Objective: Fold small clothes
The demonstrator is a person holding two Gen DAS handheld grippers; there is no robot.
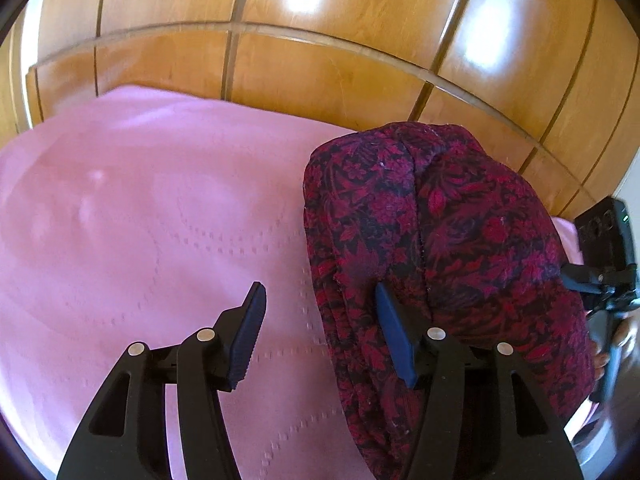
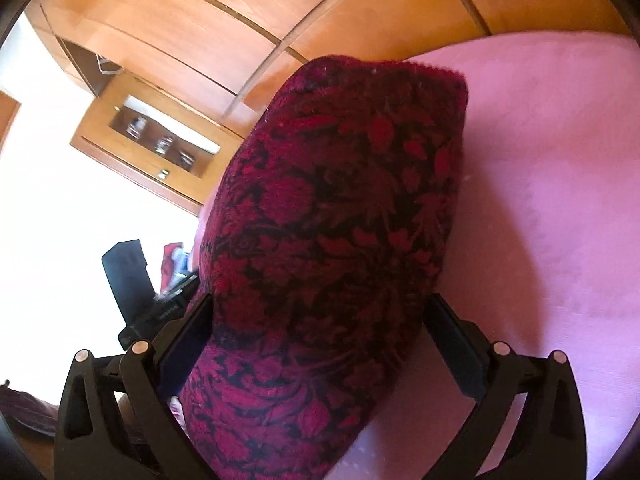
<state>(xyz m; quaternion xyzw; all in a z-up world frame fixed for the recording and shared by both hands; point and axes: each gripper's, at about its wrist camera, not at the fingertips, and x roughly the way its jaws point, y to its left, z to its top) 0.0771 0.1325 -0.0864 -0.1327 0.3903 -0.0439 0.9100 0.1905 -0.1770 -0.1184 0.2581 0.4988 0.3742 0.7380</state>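
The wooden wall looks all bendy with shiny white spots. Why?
Left wrist view: the fisheye lens curves the wooden wall, and its white patches are glare. Right wrist view: the same bending, with the room's left side washed out white by bright light.

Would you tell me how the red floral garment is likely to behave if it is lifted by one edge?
The garment is probably floppy: it bulges in soft folds. It looks thick, so likely heavyish. Its layered edges may slide open.
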